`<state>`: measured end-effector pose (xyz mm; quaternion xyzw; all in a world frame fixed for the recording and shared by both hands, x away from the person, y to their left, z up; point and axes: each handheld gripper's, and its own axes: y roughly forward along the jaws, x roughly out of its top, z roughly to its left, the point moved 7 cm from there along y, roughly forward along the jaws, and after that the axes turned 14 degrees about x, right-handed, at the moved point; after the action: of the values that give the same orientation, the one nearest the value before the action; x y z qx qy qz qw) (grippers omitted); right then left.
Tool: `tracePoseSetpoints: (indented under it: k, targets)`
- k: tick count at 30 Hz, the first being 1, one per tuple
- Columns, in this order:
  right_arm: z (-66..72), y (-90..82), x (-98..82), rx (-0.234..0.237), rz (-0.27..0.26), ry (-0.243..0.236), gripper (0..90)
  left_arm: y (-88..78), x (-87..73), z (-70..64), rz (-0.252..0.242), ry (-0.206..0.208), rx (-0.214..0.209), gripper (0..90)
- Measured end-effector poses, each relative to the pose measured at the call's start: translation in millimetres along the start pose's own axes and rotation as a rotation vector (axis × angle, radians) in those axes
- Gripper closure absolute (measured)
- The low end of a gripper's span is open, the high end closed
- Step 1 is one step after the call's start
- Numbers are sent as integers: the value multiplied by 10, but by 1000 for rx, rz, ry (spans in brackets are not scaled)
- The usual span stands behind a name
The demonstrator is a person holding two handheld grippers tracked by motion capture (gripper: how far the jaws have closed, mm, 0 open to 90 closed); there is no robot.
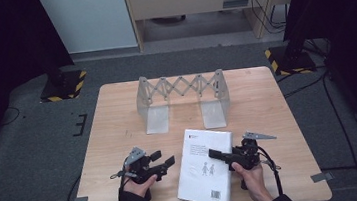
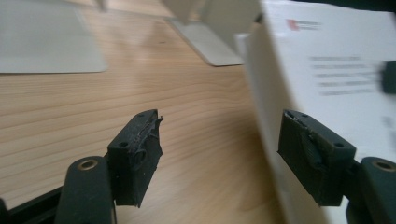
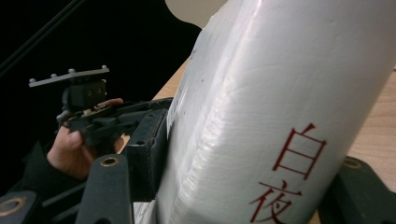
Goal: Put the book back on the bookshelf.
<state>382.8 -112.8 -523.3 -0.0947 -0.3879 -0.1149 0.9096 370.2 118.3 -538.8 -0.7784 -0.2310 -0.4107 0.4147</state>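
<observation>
My right tongs (image 1: 216,153) clamp the book's (image 1: 201,171) spine edge; its long side runs just beside my released left tongs (image 1: 164,158).

White book (image 1: 206,168) (red spine lettering)

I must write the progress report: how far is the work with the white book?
Done: the right tool clamps the thick white paperback book at its spine. In hand: the left tool is open beside the book's edge. Left: the expandable metal book stand holds nothing yet.
</observation>
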Motion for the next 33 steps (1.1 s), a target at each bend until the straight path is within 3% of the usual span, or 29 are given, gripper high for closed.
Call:
tracePoseSetpoints:
  k: [2, 5, 9, 13, 14, 15, 16, 17, 18, 25, 30, 33]
  targets:
    - [-9, 2, -1, 4, -2, 2, 417, 32, -39, -135, 15, 40, -22, 287]
    - [-26, -3, -9, 4, -3, 10, 415, 76, -101, -255, 38, 61, -48, 270]
    - [-34, 0, -8, 11, -8, 10, 412, 80, -123, -311, 32, 73, -62, 270]
    - [-50, -2, -15, 8, -4, 17, 409, 71, -134, -327, 32, 63, -83, 360]
    - [-57, 0, -16, 9, -6, 20, 406, 71, -145, -367, 34, 64, -113, 382]
    - [-57, 0, -16, 9, -6, 20, 406, 71, -145, -367, 34, 64, -113, 399]
    - [-58, 2, -17, 8, -6, 23, 400, 82, -171, -441, 48, 57, -162, 405]
    - [-59, 9, -16, 10, -6, 14, 395, 100, -194, -485, 49, 62, -173, 392]
    - [-56, 10, -16, 9, -3, 13, 392, 110, -203, -500, 45, 59, -169, 347]
    - [-84, 28, -46, -8, 22, 11, 346, 116, -210, -497, 49, 60, -167, 346]
    - [-123, 76, -75, -50, 27, -15, 279, 113, -210, -504, 50, 100, -147, 349]
    - [-131, 81, -72, -45, 24, -8, 273, 109, -208, -502, 51, 111, -145, 354]
